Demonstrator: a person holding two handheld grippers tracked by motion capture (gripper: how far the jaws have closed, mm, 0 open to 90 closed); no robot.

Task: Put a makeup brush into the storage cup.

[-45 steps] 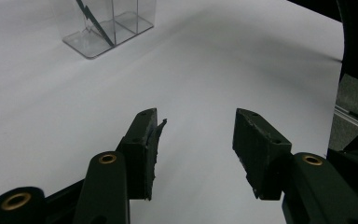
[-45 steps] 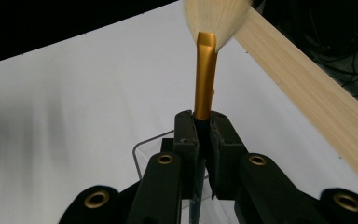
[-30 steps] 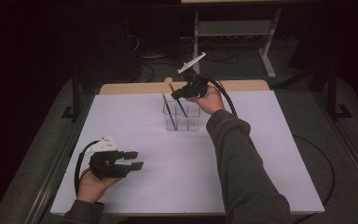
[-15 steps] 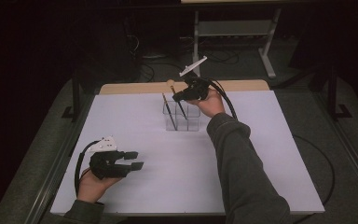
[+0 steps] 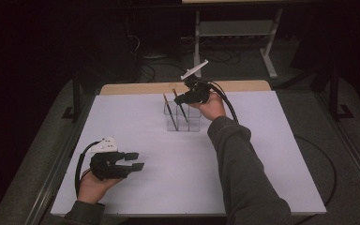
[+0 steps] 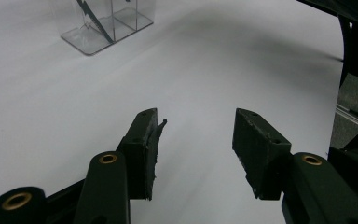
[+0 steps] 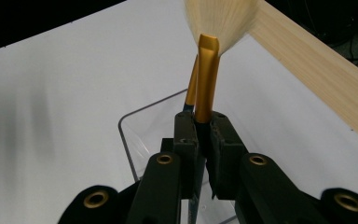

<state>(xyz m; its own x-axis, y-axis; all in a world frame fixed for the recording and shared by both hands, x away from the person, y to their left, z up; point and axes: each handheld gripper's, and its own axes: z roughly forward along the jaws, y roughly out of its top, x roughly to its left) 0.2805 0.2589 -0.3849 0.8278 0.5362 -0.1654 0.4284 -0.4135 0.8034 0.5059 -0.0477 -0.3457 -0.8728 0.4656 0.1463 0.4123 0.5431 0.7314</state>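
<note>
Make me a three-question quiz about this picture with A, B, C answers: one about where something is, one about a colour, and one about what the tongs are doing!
1. Where does the clear holder stand?
A. at the far part of the white table
B. beside the left tongs
C. on the floor

2. What colour is the metal neck of the brush in the right tongs?
A. red
B. gold
C. green

3. What are the left tongs doing?
A. squeezing a brush
B. holding the holder
C. open with nothing in them

Answers:
1 A, the high view shows it near the far wooden edge.
2 B, the right gripper view shows a gold neck under pale bristles.
3 C, bare table shows between their jaws, while the right tongs pinch the brush.
</note>
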